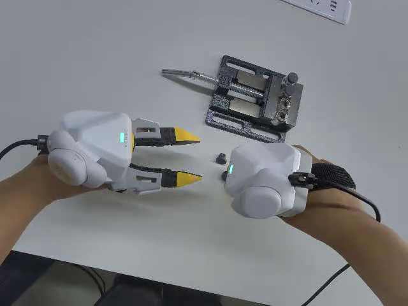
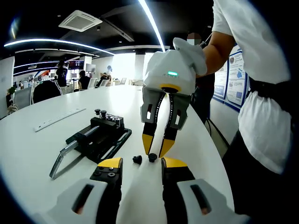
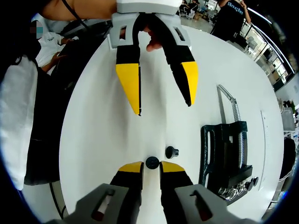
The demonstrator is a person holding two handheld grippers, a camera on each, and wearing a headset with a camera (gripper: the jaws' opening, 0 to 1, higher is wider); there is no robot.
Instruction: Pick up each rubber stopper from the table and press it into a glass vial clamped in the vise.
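Overhead, gripper views opposed, seemingly low, sharing vise (image 1: 252, 95)

1. Setting: open-plan office with a bench-work corner.
2. Ceiling: long light strips (image 2: 150, 21) and a recessed air-conditioner (image 2: 80, 20).
3. Background: people (image 2: 85, 78) seated at rows of desks, and an office chair (image 2: 46, 90) at the table's far edge.
4. Walls: printed posters (image 2: 236, 70) and a white socket (image 1: 322, 7).
5. Work surface: large white rounded table (image 1: 95, 64) carrying a small vise (image 1: 255, 99) and a ruler (image 2: 58, 119).
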